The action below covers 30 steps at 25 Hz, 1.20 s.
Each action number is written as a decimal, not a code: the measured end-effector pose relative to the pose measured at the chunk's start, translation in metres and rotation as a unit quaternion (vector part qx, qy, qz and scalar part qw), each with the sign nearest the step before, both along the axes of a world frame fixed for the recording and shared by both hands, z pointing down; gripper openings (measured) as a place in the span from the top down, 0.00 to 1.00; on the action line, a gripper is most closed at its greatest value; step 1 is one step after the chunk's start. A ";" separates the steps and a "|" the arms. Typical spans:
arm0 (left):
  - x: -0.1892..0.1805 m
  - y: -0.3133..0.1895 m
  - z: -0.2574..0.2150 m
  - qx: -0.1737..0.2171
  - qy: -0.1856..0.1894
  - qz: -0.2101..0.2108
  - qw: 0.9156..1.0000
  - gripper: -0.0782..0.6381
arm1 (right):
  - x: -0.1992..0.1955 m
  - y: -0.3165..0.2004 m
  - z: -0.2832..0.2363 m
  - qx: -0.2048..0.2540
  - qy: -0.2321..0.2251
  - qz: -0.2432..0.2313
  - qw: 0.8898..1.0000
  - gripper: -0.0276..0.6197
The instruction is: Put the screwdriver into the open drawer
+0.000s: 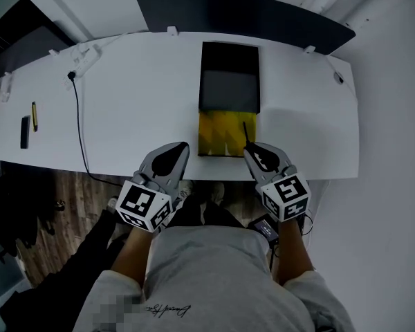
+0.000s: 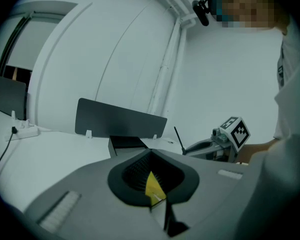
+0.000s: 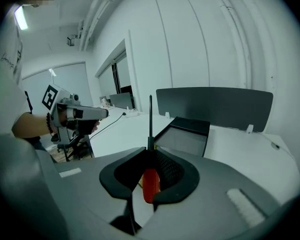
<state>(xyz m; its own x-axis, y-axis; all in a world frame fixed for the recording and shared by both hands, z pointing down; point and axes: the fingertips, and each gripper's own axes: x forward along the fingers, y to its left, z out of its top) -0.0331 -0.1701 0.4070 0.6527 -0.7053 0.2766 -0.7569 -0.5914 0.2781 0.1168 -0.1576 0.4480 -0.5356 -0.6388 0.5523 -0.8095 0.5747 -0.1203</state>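
Right gripper (image 1: 252, 148) clamped on screwdriver (image 3: 150, 183) at its red handle, thin shaft poking out past the tips. Left gripper (image 1: 182, 146) closed, empty. Open drawer (image 1: 225, 135) just ahead, between both. Tool looks light and rigid; smooth handle could pivot, so hold mid-handle.

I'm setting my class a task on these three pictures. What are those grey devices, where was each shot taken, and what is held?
No robot: a person holds a two-jaw gripper in each hand. The top-down picture comes from a head camera; the other two from a camera on each gripper. The right gripper is shut on a screwdriver, red handle between the jaws. The left gripper is shut and empty. On the white table stands a black box, its drawer open, yellow inside.
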 end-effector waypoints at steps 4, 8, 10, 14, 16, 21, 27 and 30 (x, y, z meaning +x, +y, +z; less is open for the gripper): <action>-0.004 -0.004 0.009 -0.009 0.000 -0.002 1.000 0.89 | -0.005 -0.008 0.013 -0.006 0.021 -0.015 1.000 0.84; -0.008 -0.007 0.018 -0.017 0.001 -0.004 1.000 0.89 | -0.009 -0.017 0.028 -0.016 0.038 -0.027 0.999 0.84; -0.010 -0.009 0.022 -0.019 0.001 -0.006 1.000 0.89 | -0.011 -0.021 0.036 -0.022 0.048 -0.032 0.998 0.84; -0.017 -0.015 0.030 -0.024 0.000 -0.010 1.000 0.89 | -0.019 -0.030 0.051 -0.032 0.063 -0.045 0.996 0.84; -0.020 -0.018 0.034 -0.026 -0.003 -0.012 1.000 0.89 | -0.023 -0.034 0.059 -0.038 0.072 -0.052 0.995 0.84; -0.021 -0.023 0.047 -0.032 -0.004 -0.016 0.999 0.89 | -0.026 -0.039 0.081 -0.051 0.094 -0.066 0.992 0.84; -0.028 -0.030 0.058 -0.042 -0.003 -0.021 0.999 0.89 | -0.027 -0.045 0.105 -0.071 0.121 -0.078 0.987 0.84; -0.030 -0.032 0.064 -0.045 -0.002 -0.021 0.999 0.89 | -0.026 -0.047 0.116 -0.082 0.134 -0.080 0.984 0.84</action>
<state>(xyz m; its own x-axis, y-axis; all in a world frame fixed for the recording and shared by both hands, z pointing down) -0.0628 -0.2018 0.4710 0.6217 -0.7046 0.3421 -0.7818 -0.5319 0.3253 0.0905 -0.2043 0.5639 -0.4442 -0.4487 0.7755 -0.7251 0.6884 -0.0170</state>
